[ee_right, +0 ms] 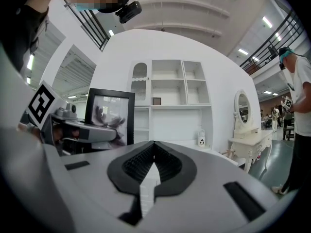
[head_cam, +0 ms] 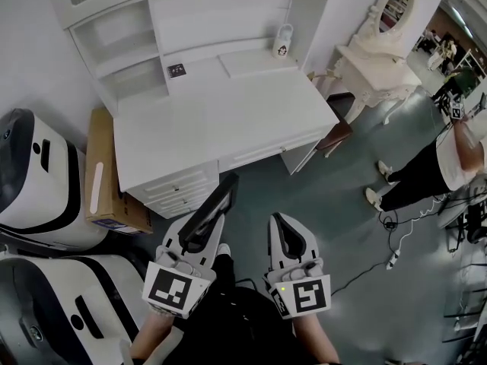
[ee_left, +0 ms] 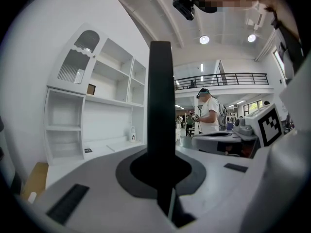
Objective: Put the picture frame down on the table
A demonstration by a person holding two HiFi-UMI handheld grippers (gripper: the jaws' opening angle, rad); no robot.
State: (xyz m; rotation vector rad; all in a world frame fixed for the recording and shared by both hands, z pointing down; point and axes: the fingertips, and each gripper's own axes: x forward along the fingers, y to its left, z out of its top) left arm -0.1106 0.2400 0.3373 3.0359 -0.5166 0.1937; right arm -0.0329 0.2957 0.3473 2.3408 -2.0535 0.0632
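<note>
- Your left hand-held gripper is clamped on the edge of the one picture frame. It holds the frame upright in the air, short of the counter.
- Your right hand-held gripper is pinched together on nothing.
- The frame is probably light and stiff, but its smooth, glazed face looks fragile. Grip the black rim and lower it gently.
- One white counter lies ahead.
- One small bottle stands at the back of it.

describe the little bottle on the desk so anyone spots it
Start at the white desk with shelves against the wall. At the back of its top, right of centre, stands a small white bottle with a dark mark, the only upright thing there.
</note>
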